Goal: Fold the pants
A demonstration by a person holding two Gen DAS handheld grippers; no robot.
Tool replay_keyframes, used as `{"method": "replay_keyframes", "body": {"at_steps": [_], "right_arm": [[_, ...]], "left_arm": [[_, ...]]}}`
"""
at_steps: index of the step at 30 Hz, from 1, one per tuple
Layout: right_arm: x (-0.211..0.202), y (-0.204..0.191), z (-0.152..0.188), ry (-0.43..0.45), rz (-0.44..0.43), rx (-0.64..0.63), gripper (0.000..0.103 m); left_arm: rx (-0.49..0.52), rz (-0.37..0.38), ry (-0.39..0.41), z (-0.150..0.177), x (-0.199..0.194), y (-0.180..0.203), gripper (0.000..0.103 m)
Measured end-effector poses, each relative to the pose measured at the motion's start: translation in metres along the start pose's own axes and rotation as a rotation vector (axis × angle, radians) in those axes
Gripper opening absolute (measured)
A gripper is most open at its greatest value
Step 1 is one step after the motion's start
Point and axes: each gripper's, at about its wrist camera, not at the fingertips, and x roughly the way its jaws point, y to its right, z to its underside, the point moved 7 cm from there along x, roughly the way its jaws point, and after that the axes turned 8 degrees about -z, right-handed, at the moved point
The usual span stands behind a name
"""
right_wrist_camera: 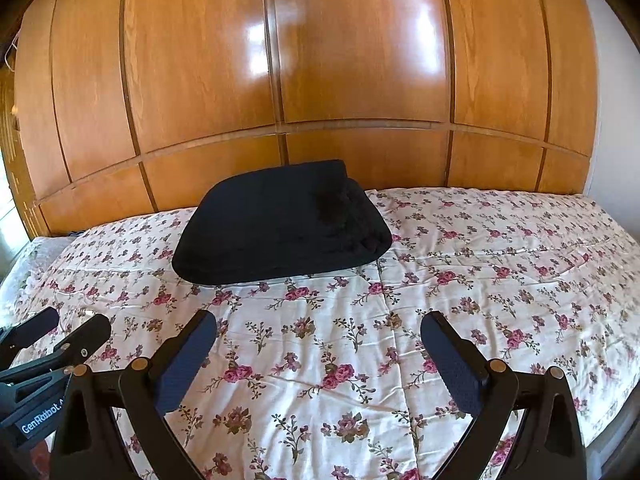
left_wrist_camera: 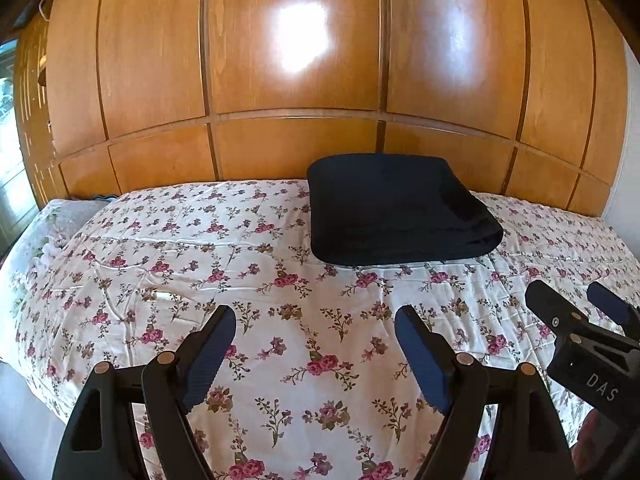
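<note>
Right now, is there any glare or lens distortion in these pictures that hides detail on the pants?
Left wrist view: bright glare on the wardrobe doors, fisheye bowing their lines; the folded black pants read nearly featureless. Right wrist view: similar glare and bowing on the doors, and the pants show only faint folds at their right edge.

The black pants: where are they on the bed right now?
The black pants lie folded at the bed's far edge against the wooden wardrobe, right of centre in the left wrist view, beyond both open grippers.
</note>
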Motion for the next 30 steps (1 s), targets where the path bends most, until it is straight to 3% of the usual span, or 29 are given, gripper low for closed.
{"method": "replay_keyframes", "body": {"at_steps": [30], "right_arm": [[0.0065, -0.0014, 0.0061, -0.026, -0.011, 0.013, 0.102]], "left_arm": [[0.0, -0.004, -0.028, 0.0057, 0.0074, -0.002, 0.083]]}}
